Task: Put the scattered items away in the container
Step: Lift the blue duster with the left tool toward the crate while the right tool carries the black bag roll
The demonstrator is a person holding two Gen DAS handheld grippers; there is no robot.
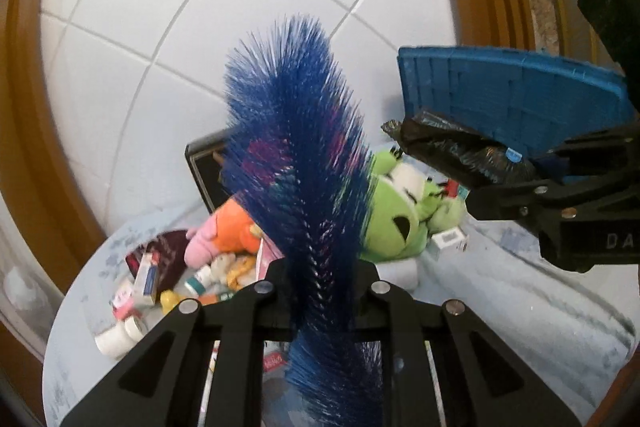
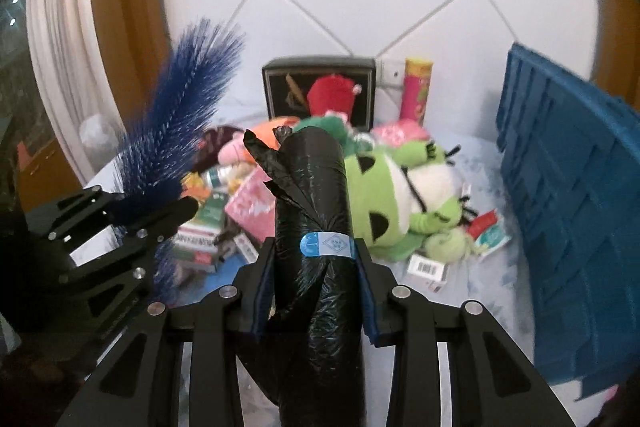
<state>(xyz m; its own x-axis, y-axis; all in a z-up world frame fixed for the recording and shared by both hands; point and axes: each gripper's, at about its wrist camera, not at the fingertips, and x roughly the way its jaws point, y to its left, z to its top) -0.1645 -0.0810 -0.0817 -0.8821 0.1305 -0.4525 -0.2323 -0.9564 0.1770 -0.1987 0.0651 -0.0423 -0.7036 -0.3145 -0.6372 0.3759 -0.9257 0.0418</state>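
My left gripper (image 1: pixel 322 291) is shut on a blue bristly brush (image 1: pixel 296 147), held upright above the table; it also shows in the right wrist view (image 2: pixel 176 131). My right gripper (image 2: pixel 314 259) is shut on a black roll of bin bags (image 2: pixel 316 195) with a blue label; the roll also shows in the left wrist view (image 1: pixel 452 155). The blue crate (image 2: pixel 568 195) stands at the right, close to the right gripper. A green plush toy (image 2: pixel 396 195) and an orange and pink plush (image 1: pixel 224 235) lie on the table beyond both grippers.
Small boxes, tubes and packets (image 1: pixel 148 279) are piled on the pale blue table (image 1: pixel 500 287). A black box (image 2: pixel 320 87) with a red item and a tall red can (image 2: pixel 416 91) stand at the back by the tiled wall. Wooden frames flank the scene.
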